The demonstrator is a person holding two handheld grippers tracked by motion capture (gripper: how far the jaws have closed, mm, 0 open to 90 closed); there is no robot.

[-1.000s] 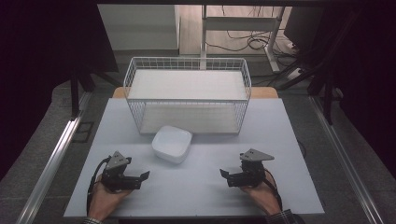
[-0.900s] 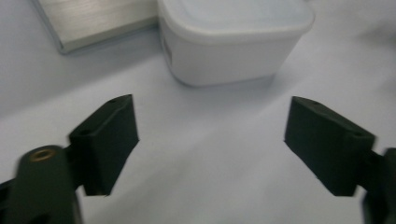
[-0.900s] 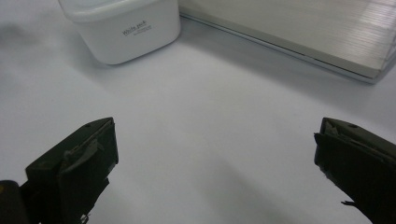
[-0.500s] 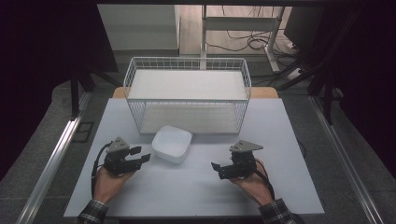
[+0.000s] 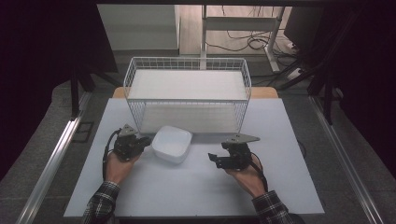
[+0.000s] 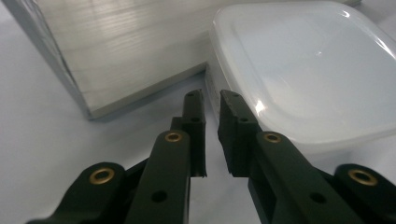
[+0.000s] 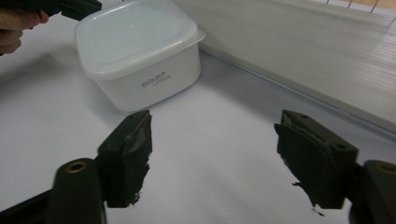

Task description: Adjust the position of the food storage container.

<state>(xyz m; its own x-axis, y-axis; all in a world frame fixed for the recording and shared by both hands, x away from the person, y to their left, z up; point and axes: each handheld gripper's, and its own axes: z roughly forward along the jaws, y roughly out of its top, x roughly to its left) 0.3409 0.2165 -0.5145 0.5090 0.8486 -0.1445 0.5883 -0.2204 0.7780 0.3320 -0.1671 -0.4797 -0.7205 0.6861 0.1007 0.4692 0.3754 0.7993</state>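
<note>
Where the white table meets the wire basket, a white lidded container sits just below the basket's front wall, slightly left of centre in the high view. Left gripper lies at the container's left edge, tips at or almost touching its side; contact cannot be confirmed. In the left gripper view the left gripper has its jaws nearly together, a narrow slit between them, nothing inside the slit. The container fills the upper right of that frame, its near corner just beyond the right-hand jaw tip. Basket wall occupies the upper left.

Right gripper sits lower right of the container in the high view, apart from it, jaws pointing left. In the right gripper view the right gripper has its jaws spread wide with bare table between them. Container is upper left in that frame, beyond the tips, small dark print on its side. The other gripper's tip touches the frame's top left, by the container's far rim.
</note>
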